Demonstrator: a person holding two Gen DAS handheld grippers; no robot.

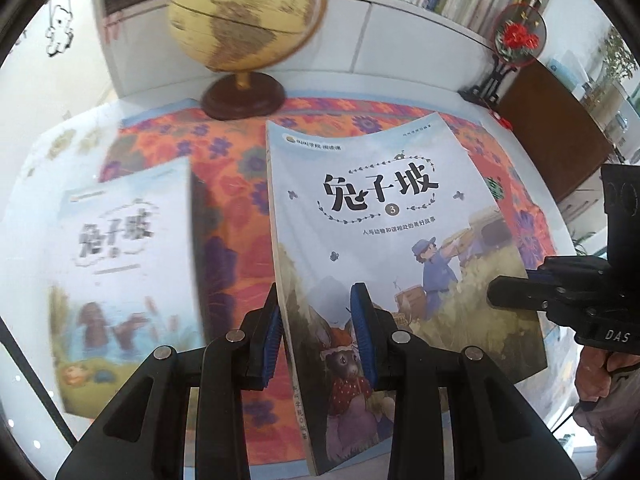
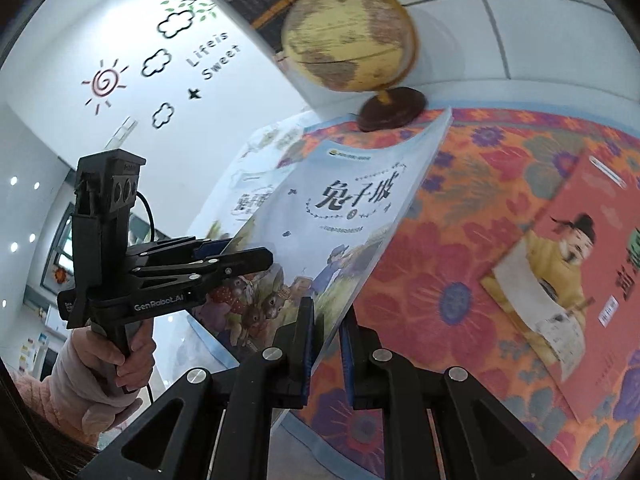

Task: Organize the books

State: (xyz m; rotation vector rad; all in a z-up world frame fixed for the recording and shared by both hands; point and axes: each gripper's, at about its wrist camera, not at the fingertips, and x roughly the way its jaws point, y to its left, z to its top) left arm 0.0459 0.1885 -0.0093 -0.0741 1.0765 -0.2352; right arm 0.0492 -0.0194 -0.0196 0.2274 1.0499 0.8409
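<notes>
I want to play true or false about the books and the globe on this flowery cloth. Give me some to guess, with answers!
1. Both grippers hold the same rabbit book. True: the left gripper and the right gripper each clamp an edge.
2. The globe lies on its side. False: it stands upright on its round base.
3. A red book lies flat on the cloth. True.
4. The held book shows the number 7. False: it shows 3.
5. Only one rabbit book is here. False: a second rabbit book sits nearby.
</notes>
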